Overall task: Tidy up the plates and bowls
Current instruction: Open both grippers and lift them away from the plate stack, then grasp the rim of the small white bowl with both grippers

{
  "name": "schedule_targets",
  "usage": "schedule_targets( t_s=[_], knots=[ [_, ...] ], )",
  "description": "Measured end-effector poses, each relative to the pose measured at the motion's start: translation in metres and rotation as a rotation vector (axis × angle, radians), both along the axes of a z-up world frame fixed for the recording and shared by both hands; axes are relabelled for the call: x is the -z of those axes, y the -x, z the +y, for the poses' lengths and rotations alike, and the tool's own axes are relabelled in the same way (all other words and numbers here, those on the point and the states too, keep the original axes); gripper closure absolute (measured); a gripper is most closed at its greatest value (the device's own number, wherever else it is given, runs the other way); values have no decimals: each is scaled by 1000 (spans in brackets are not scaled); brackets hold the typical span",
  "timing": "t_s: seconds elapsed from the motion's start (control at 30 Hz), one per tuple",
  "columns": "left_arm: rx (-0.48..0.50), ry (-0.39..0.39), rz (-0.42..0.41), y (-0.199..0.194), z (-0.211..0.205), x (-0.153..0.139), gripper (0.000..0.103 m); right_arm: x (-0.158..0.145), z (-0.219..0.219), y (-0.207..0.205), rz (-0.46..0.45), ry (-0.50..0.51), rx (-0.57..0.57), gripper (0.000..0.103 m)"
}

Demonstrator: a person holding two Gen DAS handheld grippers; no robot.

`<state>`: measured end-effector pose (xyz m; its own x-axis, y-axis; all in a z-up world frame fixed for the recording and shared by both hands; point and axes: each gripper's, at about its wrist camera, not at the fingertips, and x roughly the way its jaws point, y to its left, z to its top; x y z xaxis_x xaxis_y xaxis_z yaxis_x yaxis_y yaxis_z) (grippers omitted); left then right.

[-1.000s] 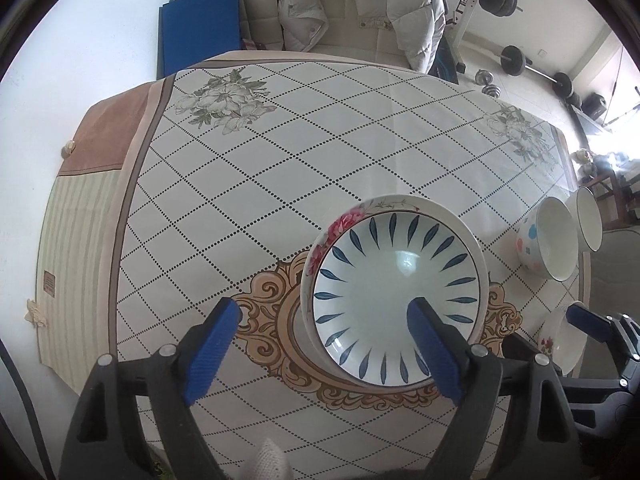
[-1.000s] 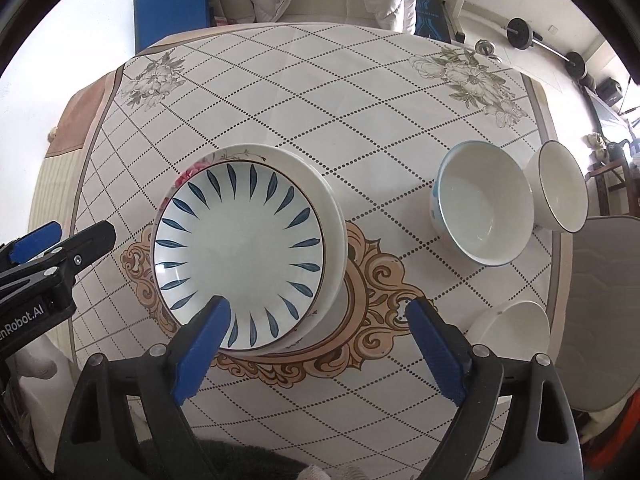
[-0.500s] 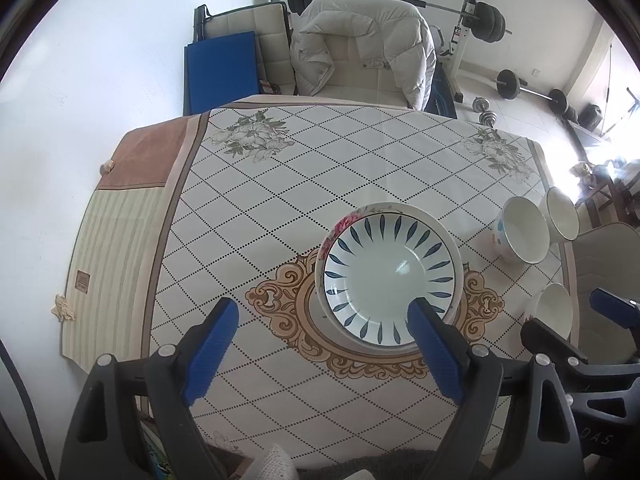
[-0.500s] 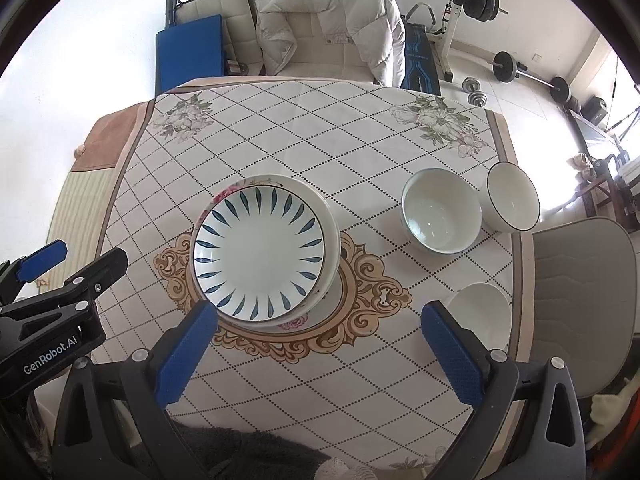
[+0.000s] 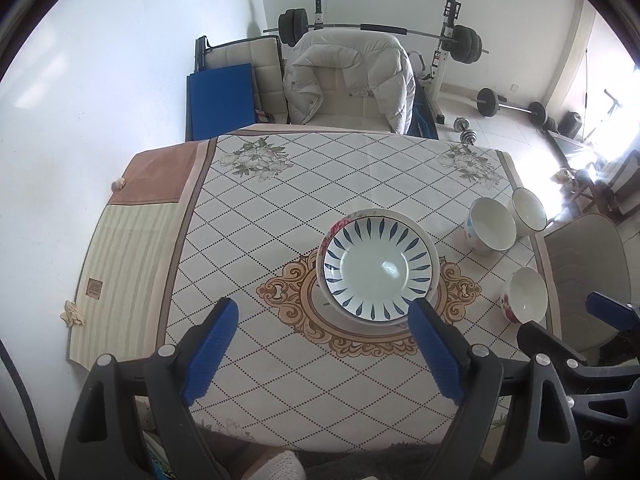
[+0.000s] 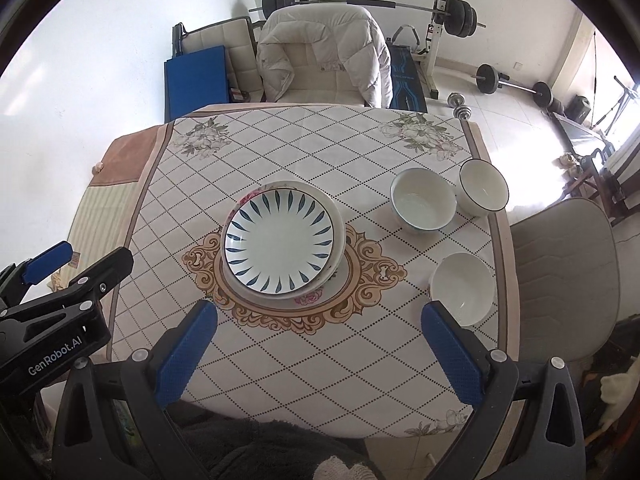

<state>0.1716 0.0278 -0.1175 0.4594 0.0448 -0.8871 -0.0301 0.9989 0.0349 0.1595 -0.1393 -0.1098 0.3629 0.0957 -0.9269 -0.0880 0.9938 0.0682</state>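
From the left wrist camera, the left gripper (image 5: 322, 344) hangs above the near edge of the table (image 5: 360, 168), its blue pads spread wide with nothing between them. The blue-petal plate (image 5: 376, 270) tops a stack of plates sitting on the gold medallion (image 5: 288, 292) printed on the cloth. To the right of the medallion stand three bowls, well apart from the stack: a rose-patterned bowl (image 5: 524, 300) nearest, then a wider white bowl (image 5: 490, 230) touching or nearly touching a dark-rimmed bowl (image 5: 529, 213) toward the far corner.

From the right wrist camera, the right gripper (image 6: 318, 350) is likewise empty, jaws at their widest. The rose-patterned bowl lies just beyond its right pad, so it looks the natural first pick.

The plates seem settled; nesting the bowls is probably what remains. To do it well, come down on one bowl's rim with one pad inside and one outside, lift straight, and lower it centred into the wider white bowl, which should sit at the bottom. Glazed rims are slippery, so squeeze firmly and release only once it is seated.
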Motion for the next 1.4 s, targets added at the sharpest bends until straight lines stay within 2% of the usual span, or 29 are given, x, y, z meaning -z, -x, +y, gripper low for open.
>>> schedule_targets(
  t_s=[0.13,0.23,0.33,0.5,0.6,0.77,1.0,1.1,1.2,1.23,1.27,1.33,1.4],
  knots=[
    [-9,21,4,10,2,-1,16,-5,2,13,-15,-14,6,0],
    [-7,7,-52,20,1,-8,16,-8,2,21,-33,-56,7,0],
    [17,-18,-111,23,-3,-16,16,-13,-7,28,-96,-137,27,0],
    [74,-61,-213,21,-20,-23,16,-21,-28,37,-255,-56,63,0],
    [120,-46,-217,12,-37,-19,16,-16,-59,37,-283,-92,118,0],
    [188,23,-121,-15,-79,4,16,12,-126,20,-176,-94,223,0],
    [232,92,110,-58,-158,74,17,81,-225,-5,11,-68,338,0],
    [233,113,218,-76,-189,111,23,118,-260,-19,103,-99,335,0],
    [228,148,329,-90,-217,147,40,158,-285,-40,194,-136,309,1],
    [224,152,357,-93,-225,157,42,171,-290,-47,224,-153,298,2],
    [221,164,375,-96,-233,166,42,184,-295,-54,248,-171,283,3],
    [222,171,404,-103,-249,183,50,208,-301,-68,297,-195,253,6],
    [227,182,436,-110,-263,200,52,229,-303,-81,336,-212,221,14]
  ],
)
